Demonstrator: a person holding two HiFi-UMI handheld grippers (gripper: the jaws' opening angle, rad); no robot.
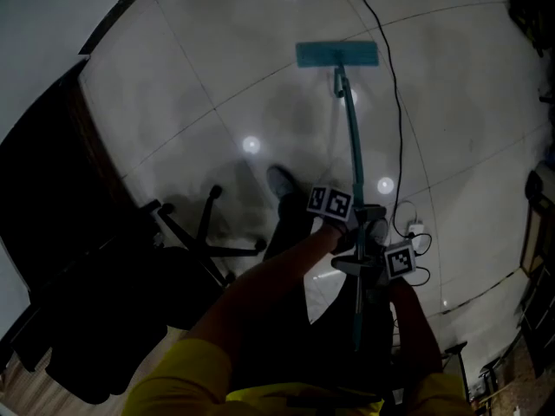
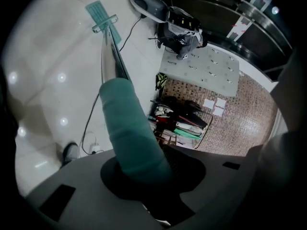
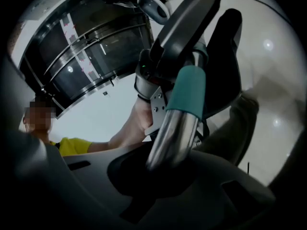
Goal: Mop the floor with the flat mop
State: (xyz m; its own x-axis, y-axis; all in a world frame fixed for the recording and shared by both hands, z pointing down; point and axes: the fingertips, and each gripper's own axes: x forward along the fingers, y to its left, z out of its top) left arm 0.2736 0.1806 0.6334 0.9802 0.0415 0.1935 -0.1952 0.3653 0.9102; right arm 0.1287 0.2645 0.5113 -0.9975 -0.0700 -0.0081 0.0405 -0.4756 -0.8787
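The flat mop's teal head (image 1: 336,55) lies on the pale tiled floor (image 1: 217,68) ahead of me, and its handle (image 1: 354,146) runs back to my hands. My left gripper (image 1: 350,222) is shut on the handle, higher in the head view; my right gripper (image 1: 362,271) is shut on it just below. In the left gripper view the teal sleeve (image 2: 129,128) rises out of the left gripper (image 2: 144,178) toward the mop head (image 2: 101,14). In the right gripper view the bare metal pole (image 3: 170,138) sits in the right gripper (image 3: 163,176), with the sleeve's end (image 3: 189,92) beyond it.
A black office chair (image 1: 204,237) stands at the left by a dark desk (image 1: 52,189). A black cable (image 1: 395,102) runs over the floor to a power strip (image 1: 416,232). My shoe (image 1: 282,180) is near the handle. A wire basket (image 2: 182,121) and grey mat (image 2: 204,66) lie to the right.
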